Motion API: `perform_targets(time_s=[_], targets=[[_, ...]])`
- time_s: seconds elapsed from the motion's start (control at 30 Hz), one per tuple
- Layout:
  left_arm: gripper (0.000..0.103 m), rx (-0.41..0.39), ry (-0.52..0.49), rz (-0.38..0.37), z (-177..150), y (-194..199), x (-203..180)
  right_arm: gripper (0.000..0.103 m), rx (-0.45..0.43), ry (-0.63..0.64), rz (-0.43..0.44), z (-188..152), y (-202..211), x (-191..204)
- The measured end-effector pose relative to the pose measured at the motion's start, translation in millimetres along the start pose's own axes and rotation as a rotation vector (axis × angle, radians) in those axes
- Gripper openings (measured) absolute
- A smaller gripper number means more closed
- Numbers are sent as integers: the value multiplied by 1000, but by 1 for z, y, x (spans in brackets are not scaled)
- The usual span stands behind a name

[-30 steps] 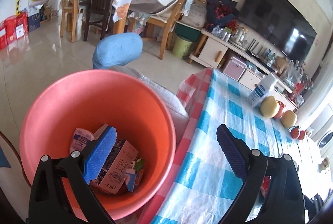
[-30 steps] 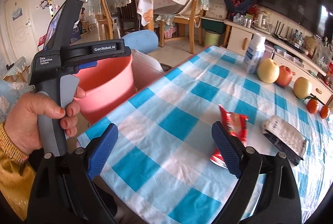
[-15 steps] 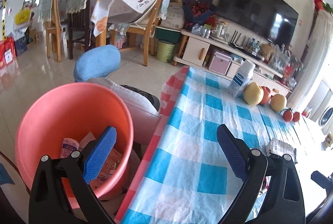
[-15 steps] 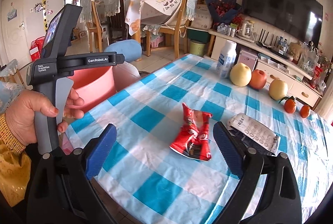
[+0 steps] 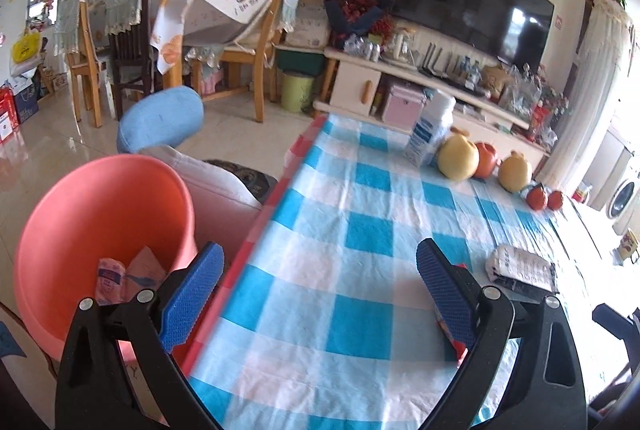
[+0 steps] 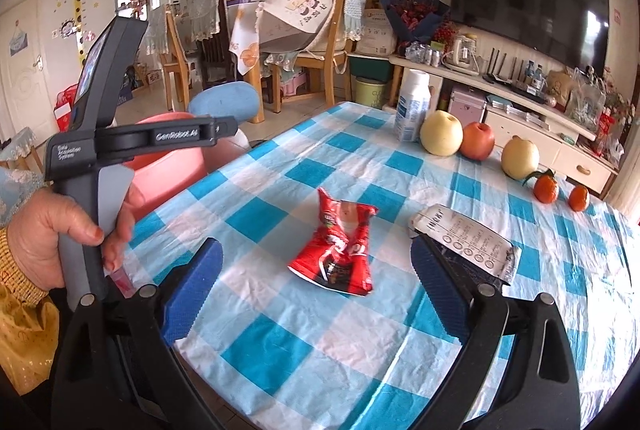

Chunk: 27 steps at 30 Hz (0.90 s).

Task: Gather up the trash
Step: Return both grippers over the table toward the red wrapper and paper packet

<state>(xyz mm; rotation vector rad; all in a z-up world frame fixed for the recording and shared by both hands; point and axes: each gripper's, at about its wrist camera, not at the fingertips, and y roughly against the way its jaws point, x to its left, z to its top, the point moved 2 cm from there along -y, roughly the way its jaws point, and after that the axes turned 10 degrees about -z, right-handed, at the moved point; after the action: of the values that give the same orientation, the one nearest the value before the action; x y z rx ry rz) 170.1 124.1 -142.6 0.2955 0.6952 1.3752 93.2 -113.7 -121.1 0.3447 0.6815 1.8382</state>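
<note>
Right gripper [image 6: 316, 290] jaws wide apart, empty, over the checked tablecloth [image 6: 280, 190], aimed at the red wrapper [image 6: 336, 254] lying flat between its fingers' line of sight. Crumpled silver packet [image 6: 468, 242] just right of the wrapper. Left gripper [image 5: 320, 286] also spread, nothing in it, held by a hand [image 6: 48, 234] at the table edge. Pink bucket [image 5: 80, 214] beside the table, trash [image 5: 120, 278] inside. Fruit [image 6: 476, 142] and a bottle [image 6: 412, 110] at the far edge.

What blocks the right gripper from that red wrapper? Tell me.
Nothing visible does. The right gripper is open, and the red wrapper lies on bare checked tablecloth just ahead of its fingers; the grey packet sits off to the side.
</note>
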Motion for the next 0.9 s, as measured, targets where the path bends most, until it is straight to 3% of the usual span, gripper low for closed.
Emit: perform_targets(time_s=[0.37, 0.53, 0.67, 0.9], targets=[[96, 121, -75, -118, -17, -27, -47, 96, 7, -108, -31, 4, -4, -63], [96, 181, -66, -191, -27, -39, -69, 96, 51, -172, -83, 0, -19, -110], [96, 214, -53, -256, -36, -48, -88, 96, 107, -293, -101, -9, -38, -155], [96, 291, -84, -242, -54, -75, -114, 95, 231, -488, -61, -30, -79, -201]])
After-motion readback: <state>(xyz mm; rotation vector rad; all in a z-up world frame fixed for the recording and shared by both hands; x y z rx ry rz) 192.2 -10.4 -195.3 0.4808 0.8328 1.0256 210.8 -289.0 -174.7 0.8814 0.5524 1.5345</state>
